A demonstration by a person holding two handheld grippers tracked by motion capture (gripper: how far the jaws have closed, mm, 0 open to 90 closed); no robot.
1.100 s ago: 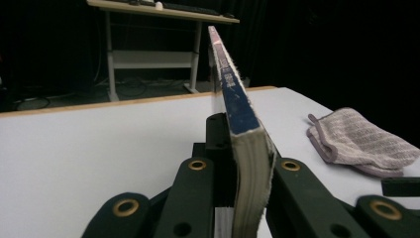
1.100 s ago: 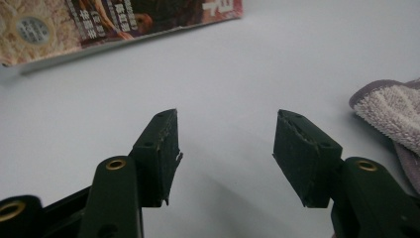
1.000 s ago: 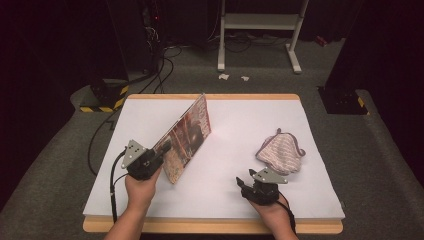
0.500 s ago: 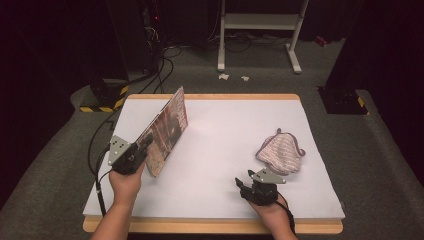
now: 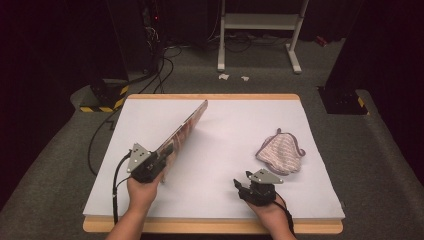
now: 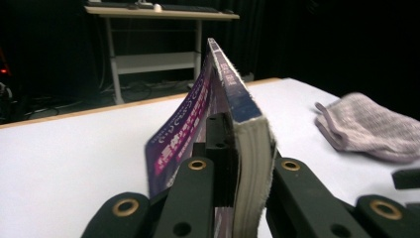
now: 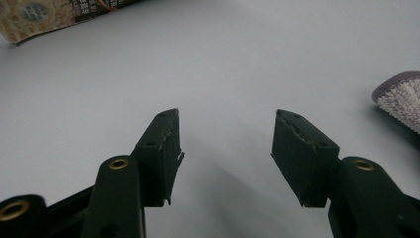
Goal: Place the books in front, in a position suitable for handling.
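1. At a white-topped table (image 5: 220, 195), the left gripper (image 5: 162, 156) clamps a thick paperback book (image 5: 184, 131), holding it tilted on edge above the left half of the surface, its far corner raised toward the back of the table

2. In the left gripper view, the black jaws are closed on the book (image 6: 233, 109); one presses the page block, the other sits behind the purple printed cover, which bows away from the pages

3. The left hand (image 5: 141, 192) grips the tool's body near the front left of the table, a black cable (image 5: 116, 192) looping down beside the wrist

4. The right gripper (image 5: 240, 186) rests low near the front edge, right of centre, well apart from the book; the right gripper view shows its two jaws standing apart with only bare table (image 7: 223, 74) between them, nothing held

5. A pinkish knitted cloth (image 5: 281, 154) lies crumpled on the right side of the table, just beyond the right gripper and not touching it; its edge shows at the right of the right gripper view (image 7: 401, 96)

6. Behind the table, a white metal stand (image 5: 260, 30) and trailing cables (image 5: 160, 70) sit on the dark grey floor
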